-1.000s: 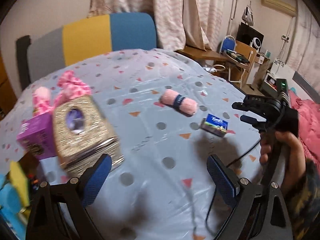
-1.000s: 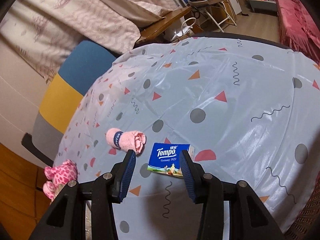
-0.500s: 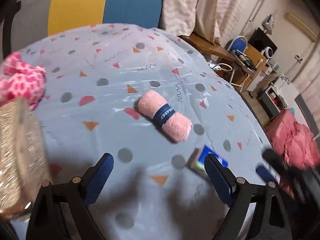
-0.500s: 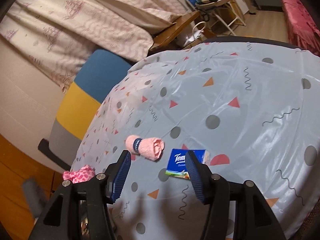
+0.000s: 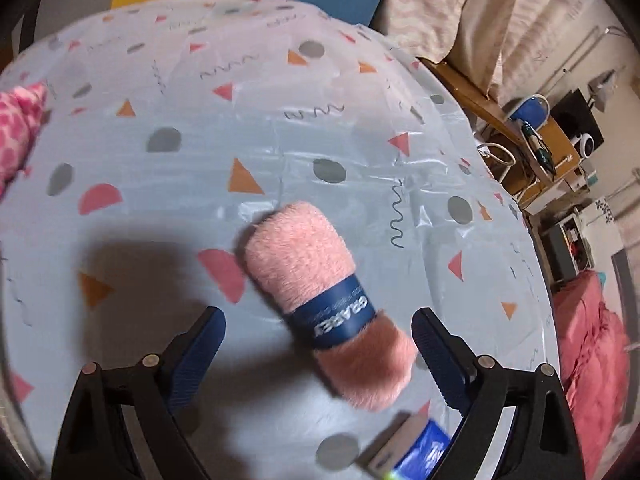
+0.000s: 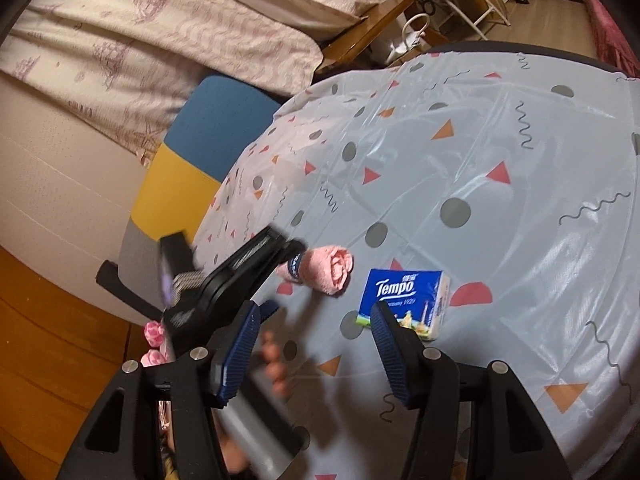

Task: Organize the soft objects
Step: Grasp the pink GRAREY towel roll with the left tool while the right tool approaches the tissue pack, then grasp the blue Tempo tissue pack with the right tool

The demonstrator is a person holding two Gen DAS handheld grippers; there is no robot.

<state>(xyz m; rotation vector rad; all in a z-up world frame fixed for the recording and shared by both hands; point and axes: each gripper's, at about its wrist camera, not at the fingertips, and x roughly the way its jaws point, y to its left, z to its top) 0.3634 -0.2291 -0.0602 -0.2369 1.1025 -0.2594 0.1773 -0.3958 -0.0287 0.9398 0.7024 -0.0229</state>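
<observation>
A rolled pink towel (image 5: 320, 300) with a blue band lies on the patterned tablecloth. My left gripper (image 5: 318, 354) is open, its fingers on either side of the towel's near end, not touching. The towel also shows in the right wrist view (image 6: 324, 270), with the left gripper's black body (image 6: 236, 276) over it. A blue Tempo tissue pack (image 6: 404, 300) lies just right of the towel; its corner shows in the left wrist view (image 5: 416, 452). My right gripper (image 6: 316, 354) is open and empty, just short of the pack.
A pink spotted plush toy (image 5: 18, 132) lies at the table's left edge, also low left in the right wrist view (image 6: 154, 340). A yellow, blue and grey chair (image 6: 188, 168) stands behind the table. A red bed (image 5: 596, 360) is to the right.
My left gripper has moved forward and down over the pink towel, which now lies between its open fingers. My right gripper has drawn back slightly from the tissue pack.
</observation>
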